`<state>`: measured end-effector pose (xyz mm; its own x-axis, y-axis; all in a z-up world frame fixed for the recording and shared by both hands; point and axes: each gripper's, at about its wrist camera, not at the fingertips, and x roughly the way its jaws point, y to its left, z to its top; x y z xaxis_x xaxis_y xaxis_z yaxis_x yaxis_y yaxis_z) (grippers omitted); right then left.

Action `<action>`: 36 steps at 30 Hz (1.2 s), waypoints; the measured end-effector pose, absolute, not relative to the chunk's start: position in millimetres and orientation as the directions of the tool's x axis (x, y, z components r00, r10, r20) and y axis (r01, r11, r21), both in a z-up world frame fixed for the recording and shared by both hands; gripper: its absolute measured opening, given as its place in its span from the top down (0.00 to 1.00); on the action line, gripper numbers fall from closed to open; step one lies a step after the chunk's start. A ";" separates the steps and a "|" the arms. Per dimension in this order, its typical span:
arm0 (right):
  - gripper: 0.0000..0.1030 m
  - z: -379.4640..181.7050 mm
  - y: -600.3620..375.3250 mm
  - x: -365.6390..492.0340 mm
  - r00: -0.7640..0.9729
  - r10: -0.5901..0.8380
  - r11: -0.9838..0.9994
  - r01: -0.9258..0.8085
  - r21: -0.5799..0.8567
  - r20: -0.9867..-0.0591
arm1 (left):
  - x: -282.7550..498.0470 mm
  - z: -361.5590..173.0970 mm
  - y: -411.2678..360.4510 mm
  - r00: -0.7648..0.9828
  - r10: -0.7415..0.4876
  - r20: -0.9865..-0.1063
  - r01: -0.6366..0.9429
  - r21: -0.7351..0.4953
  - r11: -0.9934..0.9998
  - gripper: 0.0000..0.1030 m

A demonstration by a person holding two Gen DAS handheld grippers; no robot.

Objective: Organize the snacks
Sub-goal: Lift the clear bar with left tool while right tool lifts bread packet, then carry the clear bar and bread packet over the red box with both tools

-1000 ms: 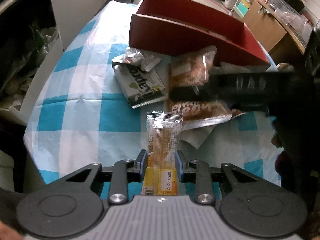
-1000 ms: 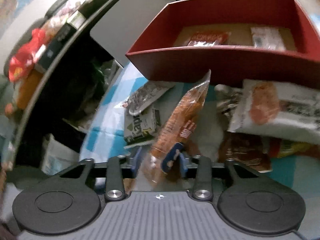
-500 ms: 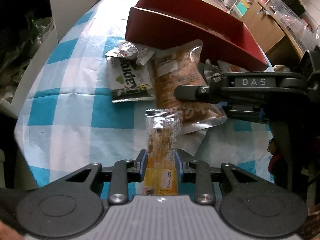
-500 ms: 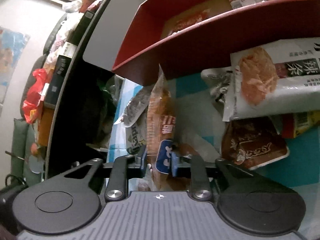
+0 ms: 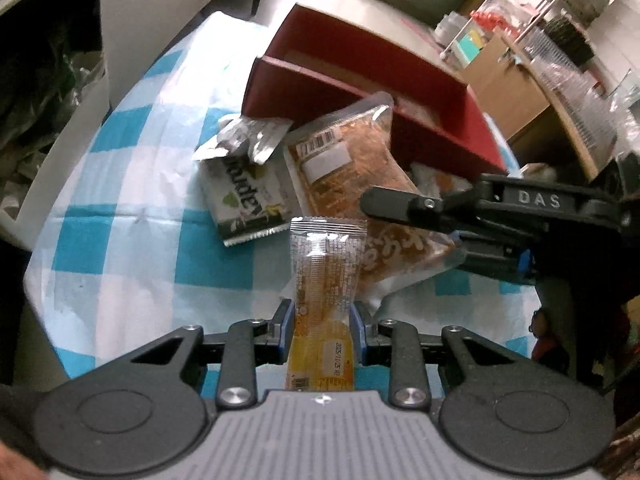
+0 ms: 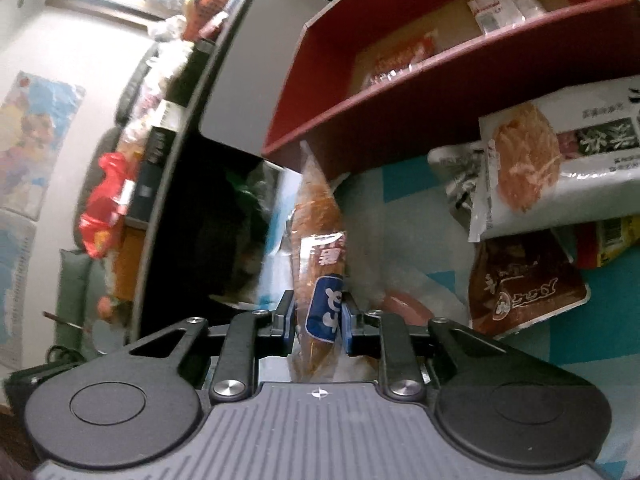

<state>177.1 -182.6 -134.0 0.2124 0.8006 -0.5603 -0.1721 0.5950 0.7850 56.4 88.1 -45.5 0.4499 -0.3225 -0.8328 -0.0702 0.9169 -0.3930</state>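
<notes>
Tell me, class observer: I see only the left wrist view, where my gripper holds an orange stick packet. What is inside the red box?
Observer: The right wrist view looks into the red box: a red-and-clear packet and a white packet lie on its cardboard floor.
Operator: Is the right gripper's bag pinched?
Observer: Yes. The right gripper is shut on the brown snack bag, at its blue label.
Operator: What lies beyond that gripper?
Observer: A white packet with a fried-cutlet picture and a brown pouch on the checked cloth.
</notes>
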 end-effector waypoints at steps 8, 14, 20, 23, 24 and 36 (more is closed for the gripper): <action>0.72 -126.3 -196.1 175.1 0.230 0.834 0.541 -0.167 0.824 -0.501 | 66.6 -28.1 83.8 0.495 -0.348 -0.796 -0.048 -0.425 0.904 0.76; 0.70 -117.1 -201.4 177.3 0.256 0.860 0.488 -0.163 0.857 -0.441 | 81.8 -12.3 81.6 0.537 -0.355 -0.765 -0.024 -0.435 0.900 0.76; 0.69 -104.9 -210.9 187.2 0.311 0.870 0.445 -0.162 0.881 -0.382 | 106.4 9.6 74.3 0.590 -0.360 -0.723 0.014 -0.437 0.899 0.76; 0.69 -99.0 -216.0 195.9 0.339 0.870 0.428 -0.161 0.889 -0.358 | 121.6 19.6 67.6 0.613 -0.361 -0.703 0.039 -0.429 0.902 0.76; 0.67 -97.1 -218.3 199.6 0.352 0.871 0.417 -0.158 0.895 -0.343 | 126.5 22.6 64.7 0.619 -0.362 -0.697 0.049 -0.425 0.904 0.76; 0.63 -88.9 -240.8 266.2 0.486 0.838 0.354 -0.138 0.925 -0.248 | 211.8 36.9 31.4 0.668 -0.353 -0.655 0.105 -0.386 0.916 0.76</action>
